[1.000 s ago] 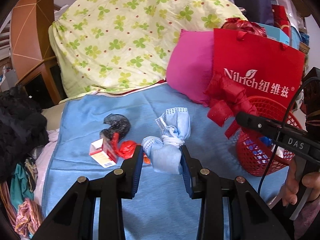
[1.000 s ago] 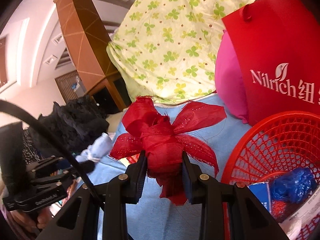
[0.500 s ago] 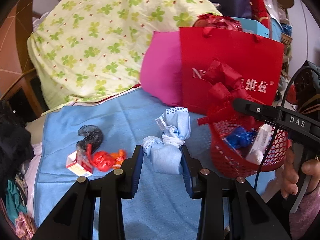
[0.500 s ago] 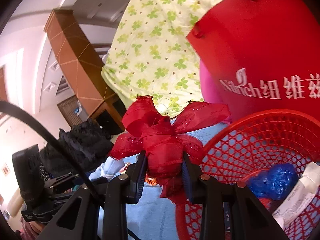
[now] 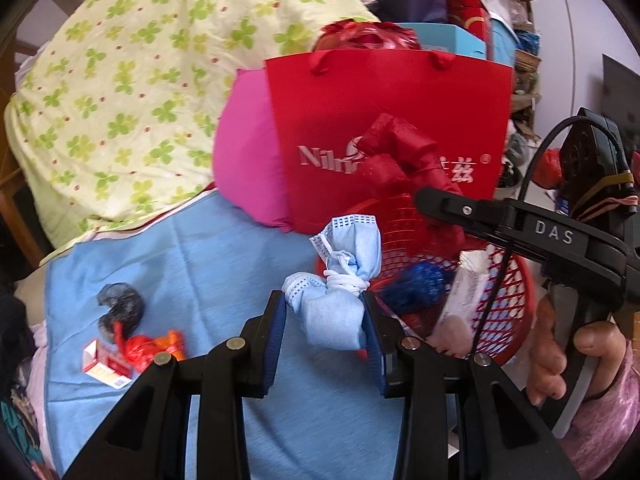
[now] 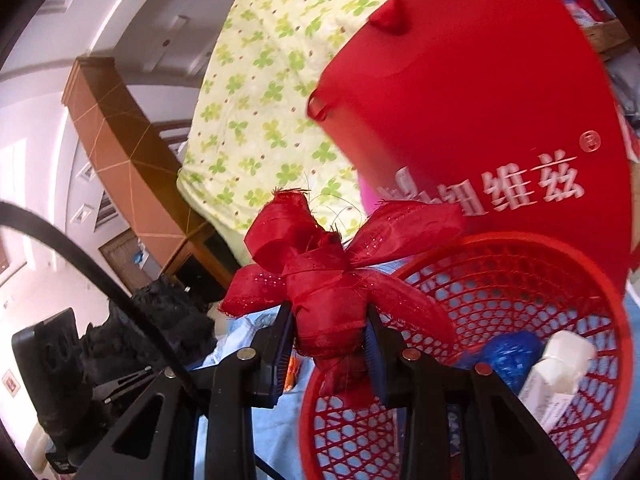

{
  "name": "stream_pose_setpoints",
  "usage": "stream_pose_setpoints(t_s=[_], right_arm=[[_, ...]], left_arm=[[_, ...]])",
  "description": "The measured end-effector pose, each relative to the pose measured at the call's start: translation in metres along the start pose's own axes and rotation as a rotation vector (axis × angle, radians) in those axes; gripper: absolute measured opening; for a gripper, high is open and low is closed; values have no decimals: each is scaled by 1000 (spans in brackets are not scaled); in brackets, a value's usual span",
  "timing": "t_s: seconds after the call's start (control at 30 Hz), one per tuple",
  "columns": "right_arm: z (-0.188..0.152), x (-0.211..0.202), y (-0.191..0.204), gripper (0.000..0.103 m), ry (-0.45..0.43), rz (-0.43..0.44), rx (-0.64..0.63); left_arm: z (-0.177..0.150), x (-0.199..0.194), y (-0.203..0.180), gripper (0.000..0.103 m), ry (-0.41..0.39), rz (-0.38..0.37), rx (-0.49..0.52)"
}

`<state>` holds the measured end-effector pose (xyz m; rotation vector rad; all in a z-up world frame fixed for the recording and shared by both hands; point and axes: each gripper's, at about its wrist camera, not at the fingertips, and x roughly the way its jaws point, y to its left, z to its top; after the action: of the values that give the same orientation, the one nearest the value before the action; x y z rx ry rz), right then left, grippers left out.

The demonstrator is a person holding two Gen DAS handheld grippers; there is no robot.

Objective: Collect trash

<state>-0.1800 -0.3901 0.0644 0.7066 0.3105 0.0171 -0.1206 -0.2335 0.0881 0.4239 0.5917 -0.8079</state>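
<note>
My left gripper [image 5: 325,328] is shut on a knotted blue face mask [image 5: 340,284] and holds it at the near left rim of the red mesh basket [image 5: 508,300]. My right gripper [image 6: 329,340] is shut on a red ribbon bow [image 6: 332,276], held over the basket [image 6: 480,248]; the bow also shows in the left wrist view [image 5: 404,160]. Inside the basket lie a blue crumpled wrapper [image 6: 512,356] and a white tube [image 6: 556,368].
On the blue cloth [image 5: 208,256] lie a black net scrap [image 5: 120,304], a red and orange wrapper [image 5: 148,346] and a small red-and-white box [image 5: 102,366]. A red Nilrich bag [image 5: 384,120], a pink pillow [image 5: 244,160] and a clover-print quilt [image 5: 140,80] stand behind.
Both grippers have moved right toward the basket. The bow now hangs over the basket and the mask has reached its rim. Both grips stay shut.
</note>
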Motion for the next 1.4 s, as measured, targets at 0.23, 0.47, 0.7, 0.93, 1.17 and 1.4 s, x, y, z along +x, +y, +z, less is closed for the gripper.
stream_pose_setpoints(t_s=[0.23,0.47,0.7,0.93,1.17,1.4], right_arm=[[11,-18,-21,37,-60,-71,50],[15,-28,-37,71,-92,-105,118],[15,-31,-40,71,-117,-108,133],[15,-15,-20,71,-108,-84,94],[7,6,17,71,-98,-34,-11],[-10,37,61,71,-49,13,-144]], left_arm=[[10,10,-21,42,-3,-57,16],[13,23,-30,60,9,-91,4],[-1,28,-17,60,40,-81,-30],[-22,21,13,63,51,-24,-82],[-42,12,48,63,62,40,-162],[-62,7,83,63,82,105,-238]])
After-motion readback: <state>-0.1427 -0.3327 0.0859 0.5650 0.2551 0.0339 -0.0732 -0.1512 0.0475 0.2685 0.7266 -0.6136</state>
